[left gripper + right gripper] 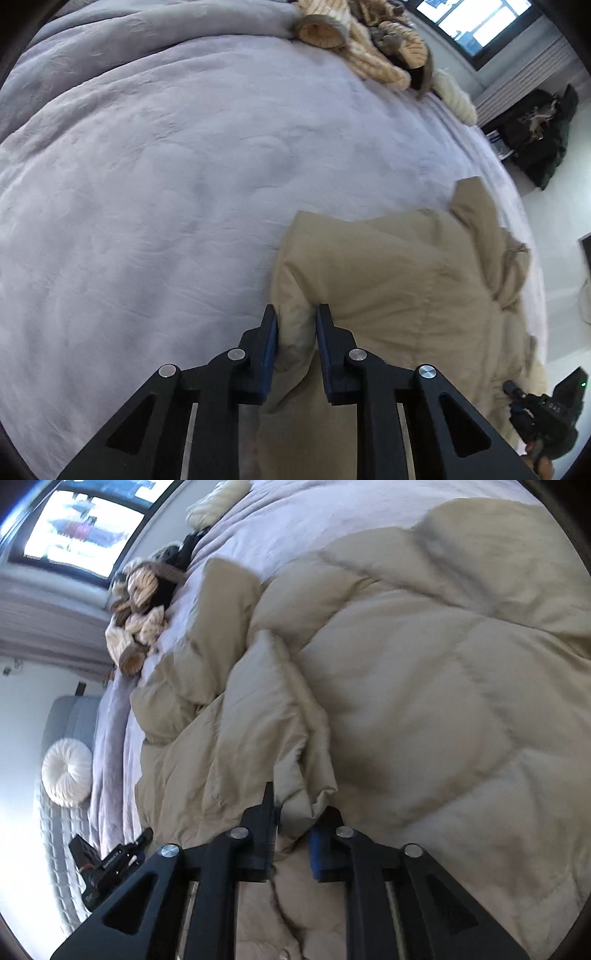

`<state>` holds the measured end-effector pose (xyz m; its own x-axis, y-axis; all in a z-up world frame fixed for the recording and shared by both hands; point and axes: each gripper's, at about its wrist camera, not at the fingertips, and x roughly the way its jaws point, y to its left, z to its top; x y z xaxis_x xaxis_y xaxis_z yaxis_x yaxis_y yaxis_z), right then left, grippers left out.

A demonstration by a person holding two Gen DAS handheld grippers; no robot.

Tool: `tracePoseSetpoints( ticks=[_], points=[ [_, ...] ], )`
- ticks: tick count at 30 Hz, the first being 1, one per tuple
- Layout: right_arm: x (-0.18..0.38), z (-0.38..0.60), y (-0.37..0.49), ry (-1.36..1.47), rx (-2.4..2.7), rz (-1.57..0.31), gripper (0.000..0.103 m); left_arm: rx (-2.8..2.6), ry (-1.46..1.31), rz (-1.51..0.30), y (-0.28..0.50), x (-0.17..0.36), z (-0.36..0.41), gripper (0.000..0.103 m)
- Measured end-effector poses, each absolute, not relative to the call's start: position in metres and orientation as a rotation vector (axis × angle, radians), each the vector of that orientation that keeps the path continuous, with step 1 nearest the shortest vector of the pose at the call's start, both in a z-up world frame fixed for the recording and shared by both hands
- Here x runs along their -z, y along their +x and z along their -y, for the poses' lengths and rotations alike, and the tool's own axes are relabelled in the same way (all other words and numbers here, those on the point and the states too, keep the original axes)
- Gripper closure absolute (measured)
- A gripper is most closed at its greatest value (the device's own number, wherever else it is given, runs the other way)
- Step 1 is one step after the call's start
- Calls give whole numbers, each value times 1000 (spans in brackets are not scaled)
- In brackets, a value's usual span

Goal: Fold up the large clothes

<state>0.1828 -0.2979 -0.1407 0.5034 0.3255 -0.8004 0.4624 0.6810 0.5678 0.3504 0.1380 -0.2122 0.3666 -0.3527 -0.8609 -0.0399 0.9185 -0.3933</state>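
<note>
Both our grippers, left point(295, 314) and right point(301, 805), have fingers pinched on one beige puffy coat point(388, 280) | it's lying on the lilac bed point(166, 184) | one window point(476, 22) | striped furry pile point(365, 40) at far edge | one round white cushion point(66, 771)

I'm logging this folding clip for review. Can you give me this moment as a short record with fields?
surface: bed with a lilac cover
garment being folded: beige padded coat, puffy and rumpled, lying on the bed
left gripper: shut on a fold of the coat's fabric
right gripper: shut on bunched coat fabric
other clothes: tan striped fuzzy garment heaped at the far side of the bed
also in view: round white cushion, window
</note>
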Motion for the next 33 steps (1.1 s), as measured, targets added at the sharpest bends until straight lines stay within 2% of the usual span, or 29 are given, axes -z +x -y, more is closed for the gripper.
tracePoseSetpoints(
  ticks=[6,11,14,22,25,28,33],
  points=[
    [160,285,187,818,163,-1103,93,99,-360,-1168,349,212,-152,81],
    [148,286,187,769,159,-1115,92,80,-316,-1092,336,181,-157,81],
    [150,288,189,788,153,-1113,92,149,-255,-1071,321,164,-134,81],
    [147,300,174,803,164,-1098,91,136,-97,-1140,318,206,-80,81],
    [139,313,163,763,242,-1076,87,127,-88,-1143,319,208,-80,81],
    [134,325,155,692,321,-1087,92,121,-41,-1147,322,210,-75,81],
    [120,338,143,719,279,-1071,92,103,-43,-1149,315,198,-73,81]
  ],
)
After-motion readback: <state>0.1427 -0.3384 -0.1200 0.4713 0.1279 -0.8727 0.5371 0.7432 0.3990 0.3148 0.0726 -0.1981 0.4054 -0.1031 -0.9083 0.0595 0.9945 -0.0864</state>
